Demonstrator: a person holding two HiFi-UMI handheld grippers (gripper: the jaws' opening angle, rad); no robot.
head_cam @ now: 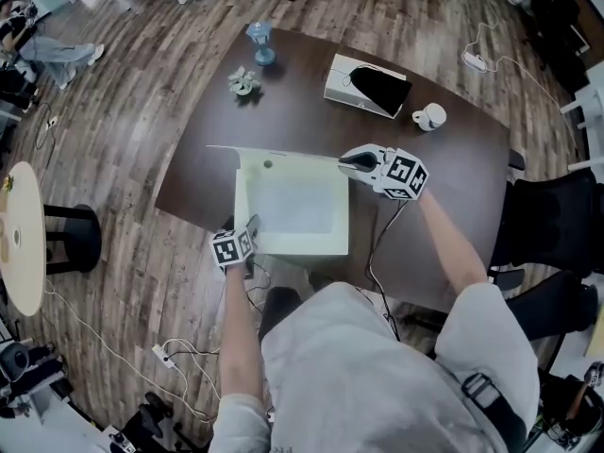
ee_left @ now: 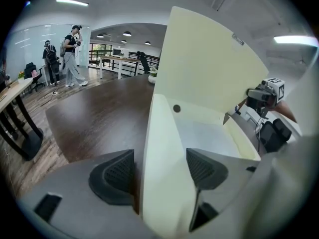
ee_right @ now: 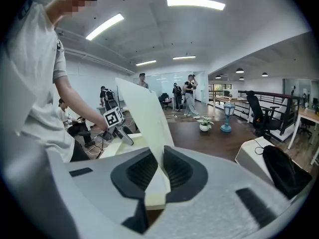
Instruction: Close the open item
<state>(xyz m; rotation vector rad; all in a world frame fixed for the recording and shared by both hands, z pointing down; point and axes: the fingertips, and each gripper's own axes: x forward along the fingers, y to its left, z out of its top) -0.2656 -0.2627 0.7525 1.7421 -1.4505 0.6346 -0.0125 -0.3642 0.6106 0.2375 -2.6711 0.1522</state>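
A pale cream box (head_cam: pixel 243 206) lies open on the dark table (head_cam: pixel 444 206), its inside bare. Its lid (head_cam: pixel 283 154) stands nearly upright along the far edge. My right gripper (head_cam: pixel 345 161) is at the lid's right end, shut on the lid's edge (ee_right: pixel 142 108), which runs up between the pads (ee_right: pixel 178 169). My left gripper (head_cam: pixel 251 228) is at the box's near left corner. In the left gripper view its jaws (ee_left: pixel 159 171) straddle the box's left wall (ee_left: pixel 159 148), with the pads against it. The lid (ee_left: pixel 209 68) and the right gripper (ee_left: pixel 259 97) show beyond.
Farther back on the table are a white case with a black pouch (head_cam: pixel 363 88), a white mug (head_cam: pixel 430 116), a blue ornament (head_cam: pixel 260 41) and a small plant (head_cam: pixel 243 82). A black chair (head_cam: pixel 552 220) stands at the right, a round side table (head_cam: pixel 21 239) at the left. Cables lie on the floor.
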